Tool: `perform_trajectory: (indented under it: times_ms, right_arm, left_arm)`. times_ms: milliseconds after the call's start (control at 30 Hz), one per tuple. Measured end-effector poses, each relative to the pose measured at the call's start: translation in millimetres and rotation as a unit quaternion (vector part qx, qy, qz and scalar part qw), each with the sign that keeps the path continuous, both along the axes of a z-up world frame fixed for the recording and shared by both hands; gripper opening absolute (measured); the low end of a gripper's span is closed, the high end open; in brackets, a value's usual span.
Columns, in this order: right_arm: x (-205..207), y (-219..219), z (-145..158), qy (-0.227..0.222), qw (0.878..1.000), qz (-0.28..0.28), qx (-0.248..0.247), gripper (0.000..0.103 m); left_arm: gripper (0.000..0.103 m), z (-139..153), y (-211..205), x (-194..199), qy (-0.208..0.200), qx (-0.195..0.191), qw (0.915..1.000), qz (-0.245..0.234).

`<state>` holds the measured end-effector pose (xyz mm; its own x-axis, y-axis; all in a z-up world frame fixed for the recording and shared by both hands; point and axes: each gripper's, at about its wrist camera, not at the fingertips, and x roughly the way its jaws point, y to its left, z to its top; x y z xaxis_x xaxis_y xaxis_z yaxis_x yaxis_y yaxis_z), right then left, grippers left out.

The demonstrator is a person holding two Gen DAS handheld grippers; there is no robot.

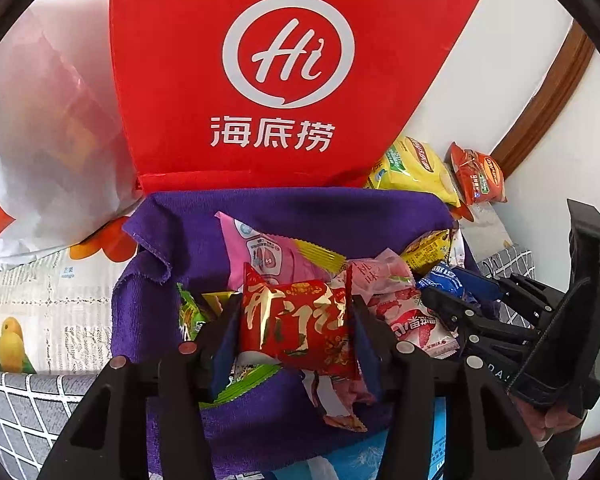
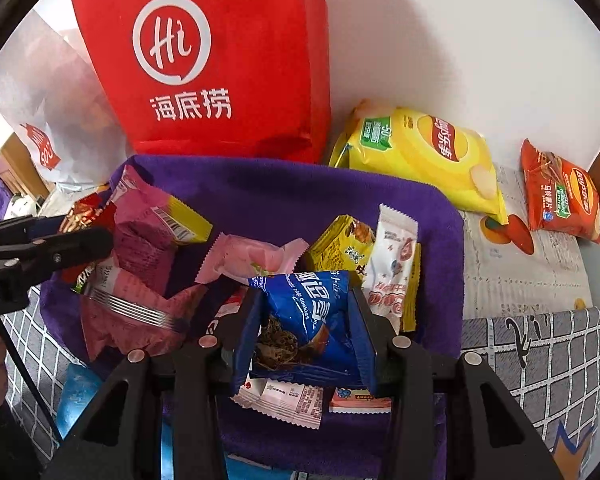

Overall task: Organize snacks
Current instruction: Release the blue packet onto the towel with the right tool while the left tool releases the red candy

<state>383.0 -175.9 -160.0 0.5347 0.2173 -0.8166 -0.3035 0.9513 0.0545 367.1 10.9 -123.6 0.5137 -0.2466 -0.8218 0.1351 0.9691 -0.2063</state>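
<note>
Both tongs are down over the purple-cloth-lined basket [image 2: 260, 188] now, each with a snack between the jaws. The left tongs [image 1: 296, 320] have the red-and-gold candy packet [image 1: 296, 324] pinched at both ends, jaws fairly narrow, right above the pile. The right tongs [image 2: 306, 328] clamp the blue chocolate chip cookie pack [image 2: 304, 320], also low over the basket, pads pressed on its sides.

Progress looks decent: plenty is already heaped inside, including a pink wafer pack [image 2: 152, 220], a pale pink sweet [image 2: 252, 258], a small yellow packet [image 2: 340, 244] and a white sachet [image 2: 392, 264]. These two look like the next additions, not yet dropped.

Still outside: the yellow chip bag [image 2: 424, 156] and the orange chip bag [image 2: 560, 196] lie on the tabletop [image 2: 540, 344] beyond the basket, near the red Haidilao bag [image 2: 204, 60]. Whether they belong in the basket, I cannot tell.
</note>
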Motion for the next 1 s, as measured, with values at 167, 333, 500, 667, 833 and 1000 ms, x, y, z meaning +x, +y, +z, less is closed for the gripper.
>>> perform_trajectory:
  times_ms: [167, 333, 500, 667, 833, 1000]
  right_arm:
    - [3.9, -1.1, -5.4, 0.004, 1.0, -0.004, 0.001, 0.043]
    - [6.0, -2.6, -7.5, 0.007, 1.0, -0.008, 0.001, 0.043]
    - [4.0, -0.4, -5.1, 0.0, 1.0, -0.002, -0.008, 0.044]
    - [3.2, -1.9, -4.2, 0.001, 1.0, -0.006, -0.008, 0.046]
    - [3.9, -2.2, -3.2, 0.002, 1.0, -0.006, -0.008, 0.052]
    - [0.8, 2.6, 0.0, -0.009, 1.0, -0.003, -0.014, 0.063]
  left_arm:
    - [0.051, -1.3, 2.0, -0.2, 0.004, 0.004, 1.0, 0.002]
    - [0.056, -4.4, -3.7, 0.7, 0.01, 0.01, 0.9999, -0.003]
    - [0.06, -6.8, -6.0, 2.2, 0.014, 0.014, 0.9998, -0.003]
    - [0.068, -7.3, -5.6, 2.5, 0.015, 0.015, 0.9997, -0.006]
    - [0.079, -4.4, -6.0, 1.7, 0.013, 0.011, 0.9998, -0.011]
    - [0.085, 6.4, -4.5, -2.9, -0.001, 0.005, 0.9999, -0.016]
